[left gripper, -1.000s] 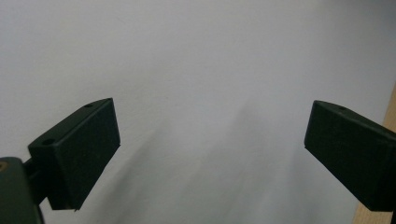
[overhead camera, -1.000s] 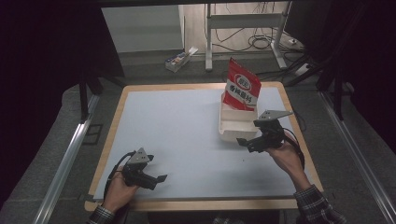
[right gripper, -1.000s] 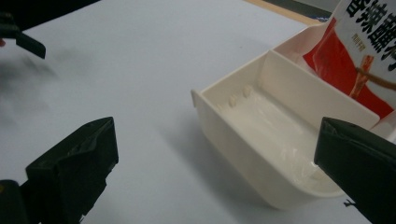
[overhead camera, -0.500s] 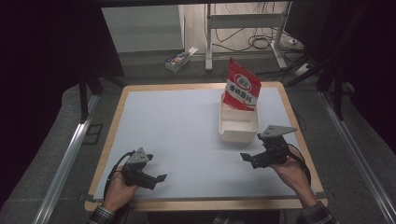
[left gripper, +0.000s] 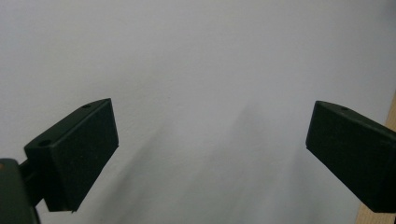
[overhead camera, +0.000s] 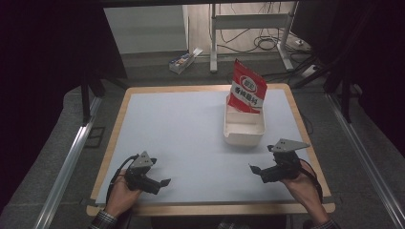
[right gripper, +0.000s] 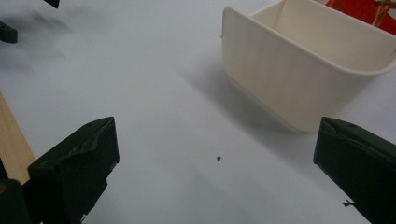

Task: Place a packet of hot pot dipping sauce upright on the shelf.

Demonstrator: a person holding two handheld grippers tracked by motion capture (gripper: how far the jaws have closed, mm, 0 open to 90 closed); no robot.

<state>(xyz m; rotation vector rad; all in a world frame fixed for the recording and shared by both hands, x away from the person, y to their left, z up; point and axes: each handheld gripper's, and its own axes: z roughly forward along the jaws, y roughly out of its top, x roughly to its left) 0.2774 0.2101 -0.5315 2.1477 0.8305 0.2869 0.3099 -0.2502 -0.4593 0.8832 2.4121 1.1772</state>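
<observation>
A red snack bag (overhead camera: 246,90) stands upright in the far end of a cream bin (overhead camera: 243,130) at the right of the pale mat (overhead camera: 186,129). My right gripper (overhead camera: 255,172) is open near the front right, a short way in front of the bin, holding nothing. In the right gripper view its jaws (right gripper: 212,163) are wide apart, with the bin (right gripper: 299,70) and a corner of the bag (right gripper: 359,11) ahead to the right. My left gripper (overhead camera: 162,183) rests open at the front left, and its jaws (left gripper: 210,149) frame bare mat.
The table's wooden rim (overhead camera: 210,209) runs just in front of both hands. A tiny dark speck (right gripper: 218,158) lies on the mat between the right jaws. Beyond the table are desk legs, cables and a small box (overhead camera: 184,59) on the floor.
My right gripper has pulled back from beside the bin toward the front right edge of the table. The left gripper, bin and bag have not moved.
</observation>
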